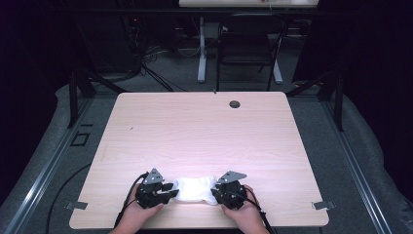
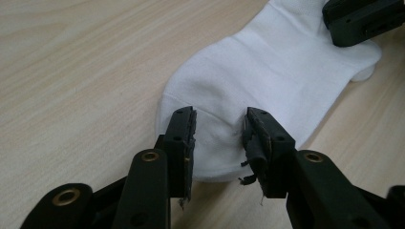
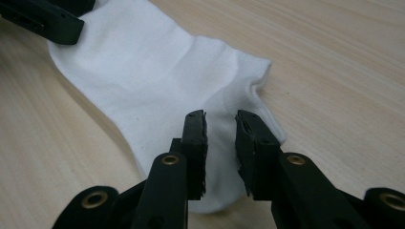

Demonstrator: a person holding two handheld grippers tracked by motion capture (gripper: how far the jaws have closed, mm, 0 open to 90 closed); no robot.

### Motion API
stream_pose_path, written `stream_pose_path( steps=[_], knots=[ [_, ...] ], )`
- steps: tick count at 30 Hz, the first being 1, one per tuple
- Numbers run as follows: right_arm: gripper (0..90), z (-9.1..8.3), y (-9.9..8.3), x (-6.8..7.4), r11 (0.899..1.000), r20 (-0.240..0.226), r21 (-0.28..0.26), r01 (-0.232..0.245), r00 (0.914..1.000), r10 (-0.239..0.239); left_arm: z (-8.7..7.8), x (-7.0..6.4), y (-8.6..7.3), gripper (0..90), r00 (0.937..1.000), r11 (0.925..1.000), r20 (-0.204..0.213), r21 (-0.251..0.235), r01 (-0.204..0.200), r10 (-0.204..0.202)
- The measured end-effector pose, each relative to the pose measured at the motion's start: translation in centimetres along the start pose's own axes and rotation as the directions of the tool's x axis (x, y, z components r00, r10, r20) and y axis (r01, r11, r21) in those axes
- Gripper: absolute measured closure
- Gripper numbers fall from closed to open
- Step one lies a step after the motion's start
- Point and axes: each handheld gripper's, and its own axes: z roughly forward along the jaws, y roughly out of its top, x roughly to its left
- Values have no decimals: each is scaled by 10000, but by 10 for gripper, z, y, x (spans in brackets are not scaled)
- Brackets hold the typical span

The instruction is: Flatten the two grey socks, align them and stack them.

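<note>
We have a white sock lying flat on the table, close to the near edge, right between our two hands. It stretches sideways across us, so each end is within easy reach of one gripper; that is why we come at it from both sides at once.

Our left gripper sits at the left end of the sock. In the left gripper view, the left gripper has its jaws spread, with a gap between them, and the rounded end of the sock lies in that gap. The jaws straddle the cloth without pinching it, as far as we can judge; the fabric between them looks flat, not bunched.

Our right gripper mirrors this at the other end. In the right gripper view, the right gripper also stands parted, though with a narrower gap, over the sock near its cuff, where a small tab of fabric turns up at the edge. Here too the cloth looks unsqueezed.

Each gripper view catches the other gripper as a dark block at the far end of the sock.

We judge that holding both ends this way prepares us to lift, stretch or fold the sock evenly. Working near the table's edge keeps our wrists low and relaxed.
</note>
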Motion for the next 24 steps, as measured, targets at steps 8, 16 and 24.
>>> stream_pose_path(
  steps=[8, 16, 24],
  knots=[
    [743, 6, 9, -18, 9986, -142, 67, -529, 9985, 530, 9, 8, 9, 630, 9995, 9993, -66, -184, 318, -319],
    [745, 12, 16, -24, 9977, -48, 3, -682, 9977, 682, 15, 13, 14, 629, 9985, 9983, -221, -326, 485, -492],
    [747, 16, 21, -32, 9969, 40, 18, -785, 9969, 785, 19, 18, 16, 628, 9978, 9966, -216, -549, 615, -628]
  ],
)
